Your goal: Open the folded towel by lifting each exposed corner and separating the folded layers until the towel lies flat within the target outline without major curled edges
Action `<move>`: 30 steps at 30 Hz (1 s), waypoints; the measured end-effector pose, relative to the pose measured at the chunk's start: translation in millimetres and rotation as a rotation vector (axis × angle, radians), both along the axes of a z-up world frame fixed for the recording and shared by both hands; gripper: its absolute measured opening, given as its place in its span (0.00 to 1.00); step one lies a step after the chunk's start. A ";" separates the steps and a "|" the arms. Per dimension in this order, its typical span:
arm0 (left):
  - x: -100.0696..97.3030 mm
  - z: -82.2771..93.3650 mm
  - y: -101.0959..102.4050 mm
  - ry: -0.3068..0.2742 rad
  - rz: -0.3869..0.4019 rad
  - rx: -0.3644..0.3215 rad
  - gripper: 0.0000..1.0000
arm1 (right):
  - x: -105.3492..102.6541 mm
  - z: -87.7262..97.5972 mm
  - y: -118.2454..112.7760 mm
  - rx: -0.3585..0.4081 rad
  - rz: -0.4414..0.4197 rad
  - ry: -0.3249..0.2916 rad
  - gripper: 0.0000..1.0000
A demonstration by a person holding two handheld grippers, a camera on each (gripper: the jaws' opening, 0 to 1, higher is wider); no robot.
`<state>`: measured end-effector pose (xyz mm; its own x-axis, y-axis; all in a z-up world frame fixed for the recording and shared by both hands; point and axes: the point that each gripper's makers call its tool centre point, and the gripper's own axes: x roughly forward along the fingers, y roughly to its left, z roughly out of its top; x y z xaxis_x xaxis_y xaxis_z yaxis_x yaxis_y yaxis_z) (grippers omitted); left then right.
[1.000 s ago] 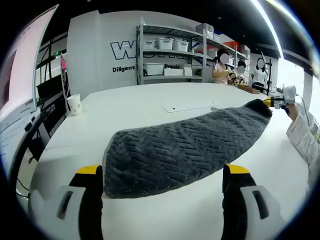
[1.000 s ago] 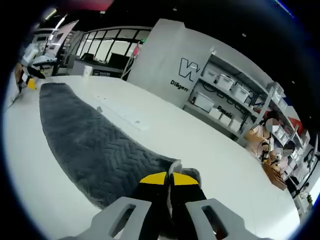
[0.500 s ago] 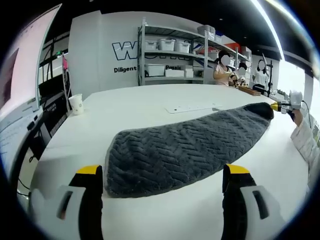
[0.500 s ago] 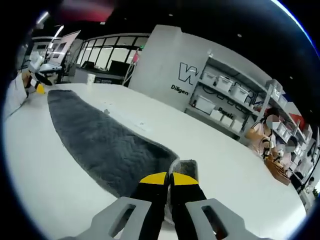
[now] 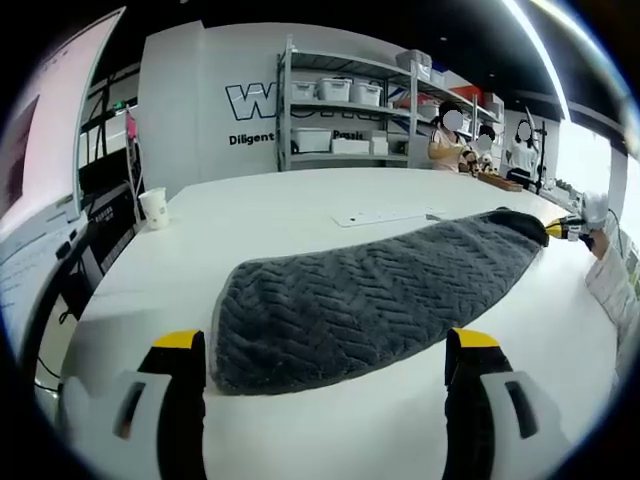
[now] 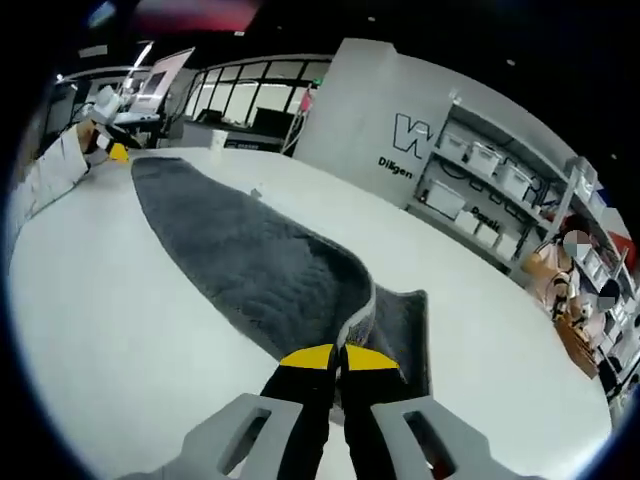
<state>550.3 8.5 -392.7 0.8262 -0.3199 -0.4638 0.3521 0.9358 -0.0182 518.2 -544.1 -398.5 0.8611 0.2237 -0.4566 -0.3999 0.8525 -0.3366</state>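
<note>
Towel [image 5: 370, 300]: just beyond my left gripper [image 5: 325, 345], jaws wide apart.
Right gripper [image 6: 337, 357]: clamped on its far corner.

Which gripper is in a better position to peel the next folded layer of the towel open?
Probably the right gripper: its jaws are shut on a lifted corner of the grey towel, with the layer beneath already showing. The left gripper waits open, short of the towel's near end.

Grey towel [image 5: 370, 300] folded lengthwise, one corner lifted.
</note>
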 end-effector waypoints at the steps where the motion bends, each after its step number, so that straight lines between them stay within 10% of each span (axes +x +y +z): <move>1: 0.4 0.2 0.1 0.000 0.000 -0.001 0.98 | -0.1 -2.0 0.5 0.002 0.002 0.009 0.00; 15: 2.0 -4.0 -1.1 0.013 0.001 0.003 0.98 | 1.7 -18.9 9.4 -0.025 0.039 0.070 0.02; 30: 2.8 -3.2 -0.4 0.012 0.003 -0.002 0.98 | 3.6 -13.1 -12.2 0.002 -0.104 0.062 0.66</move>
<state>553.1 8.1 -395.9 0.8214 -0.3186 -0.4732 0.3494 0.9367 -0.0241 521.8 -556.3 -411.6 0.8500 0.1358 -0.5089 -0.3295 0.8909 -0.3126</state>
